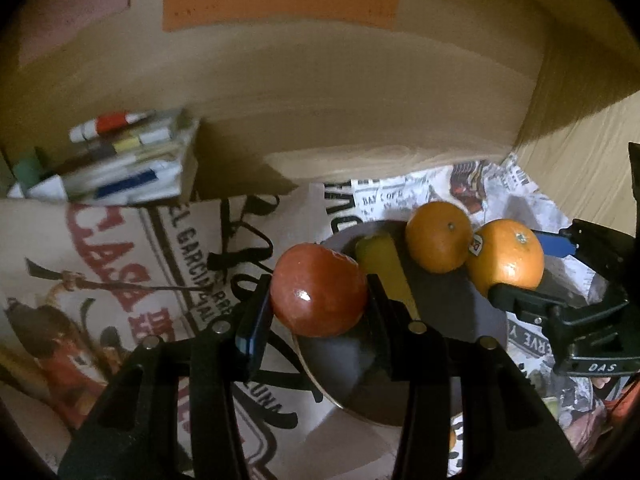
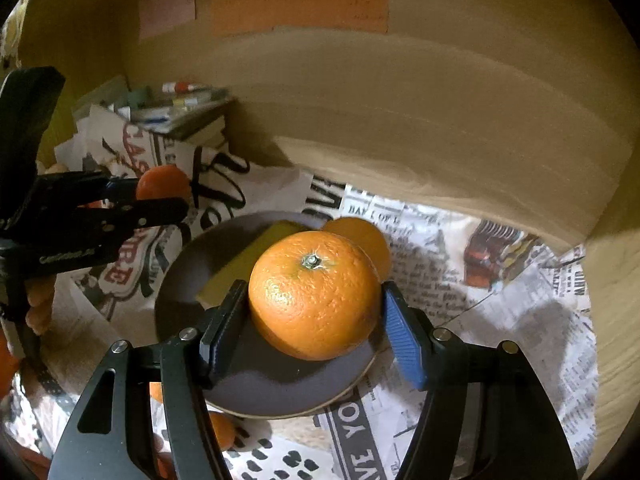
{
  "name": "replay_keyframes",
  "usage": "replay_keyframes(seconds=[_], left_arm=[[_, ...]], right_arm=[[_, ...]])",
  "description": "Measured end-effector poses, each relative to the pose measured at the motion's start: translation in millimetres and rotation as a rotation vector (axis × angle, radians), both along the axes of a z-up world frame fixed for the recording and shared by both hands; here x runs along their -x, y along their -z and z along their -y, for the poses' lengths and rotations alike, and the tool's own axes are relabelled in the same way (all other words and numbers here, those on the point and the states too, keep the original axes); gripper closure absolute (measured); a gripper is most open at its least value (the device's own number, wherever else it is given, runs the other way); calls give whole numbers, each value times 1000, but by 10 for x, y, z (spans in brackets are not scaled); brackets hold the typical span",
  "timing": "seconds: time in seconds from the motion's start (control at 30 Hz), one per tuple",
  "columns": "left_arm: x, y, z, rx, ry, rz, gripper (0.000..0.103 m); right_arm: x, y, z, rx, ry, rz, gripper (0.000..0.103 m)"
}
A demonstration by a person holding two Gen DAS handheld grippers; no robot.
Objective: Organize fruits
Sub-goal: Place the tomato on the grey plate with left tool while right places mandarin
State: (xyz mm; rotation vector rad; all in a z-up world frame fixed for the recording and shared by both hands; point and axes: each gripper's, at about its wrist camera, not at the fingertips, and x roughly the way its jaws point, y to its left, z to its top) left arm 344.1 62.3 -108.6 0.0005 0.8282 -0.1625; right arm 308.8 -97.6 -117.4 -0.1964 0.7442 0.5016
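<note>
My left gripper (image 1: 320, 296) is shut on a red apple (image 1: 319, 290) and holds it over the left rim of a dark round plate (image 1: 448, 300). A yellow banana (image 1: 386, 266) and an orange (image 1: 439, 237) lie on the plate. My right gripper (image 2: 314, 316) is shut on a second orange (image 2: 315, 294) above the plate (image 2: 260, 384); it shows in the left wrist view (image 1: 506, 258) too. The banana (image 2: 248, 260) and the other orange (image 2: 366, 240) lie behind it. The left gripper with the apple (image 2: 163, 182) shows at the left.
Newspaper (image 2: 480, 300) and a printed paper bag (image 1: 100, 280) cover the shelf floor. A stack of boxes and tubes (image 1: 116, 156) stands at the back left. Wooden walls (image 1: 360, 100) close the back and right. A small orange fruit (image 2: 222, 430) lies at the front left.
</note>
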Motion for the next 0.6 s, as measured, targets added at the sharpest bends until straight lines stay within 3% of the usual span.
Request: replay_keyframes(seconds=[0.6], left_arm=[[-240,394,155,-19,66,-97,59]], right_arm=[[-177,264,-20,27,-39,-105,40]])
